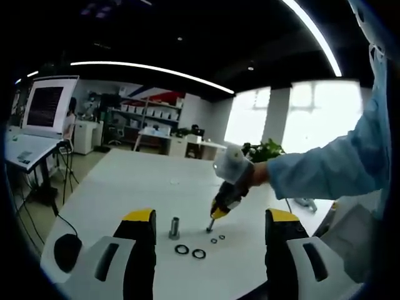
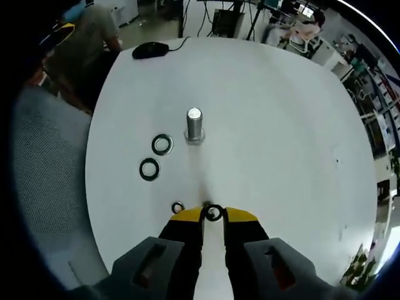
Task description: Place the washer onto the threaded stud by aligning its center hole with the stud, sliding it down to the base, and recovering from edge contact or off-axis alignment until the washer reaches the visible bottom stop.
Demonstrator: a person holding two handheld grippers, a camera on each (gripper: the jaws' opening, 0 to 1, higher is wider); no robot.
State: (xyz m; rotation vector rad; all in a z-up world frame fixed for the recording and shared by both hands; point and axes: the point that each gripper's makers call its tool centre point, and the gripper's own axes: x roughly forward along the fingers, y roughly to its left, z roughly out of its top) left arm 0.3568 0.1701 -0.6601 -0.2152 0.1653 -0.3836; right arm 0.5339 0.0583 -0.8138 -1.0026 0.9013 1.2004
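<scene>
Two larger dark metal ring washers (image 2: 162, 144) (image 2: 149, 169) lie flat on the white round worktop (image 2: 281, 137), just beside the upright silver threaded stud (image 2: 194, 124) and apart from it. A smaller dark washer (image 2: 178, 207) lies flat close to the right gripper (image 2: 213, 215). That gripper's yellow-tipped black fingers (image 2: 240, 216) are drawn nearly together, and a small dark ring washer (image 2: 214, 213) sits right at their tips; whether it is pinched or merely lying on the worktop between them, I cannot tell. It is well short of the stud, which carries no washer around its shaft.

In the left gripper view the left gripper (image 1: 210, 220) hangs above the worktop with its yellow-capped fingers (image 1: 139, 217) spread wide and nothing between them. Beyond them the stud (image 1: 174, 227) stands, with the two larger washers (image 1: 182, 249) (image 1: 199, 254) just beside it. The right gripper (image 1: 210, 229) comes in from the right, held by a hand (image 1: 257, 173) in a light blue sleeve (image 1: 331, 164), its tip down at the worktop near two small washers (image 1: 214, 240) (image 1: 222, 237).

A black computer mouse (image 2: 150, 50) rests at the worktop's far edge.
</scene>
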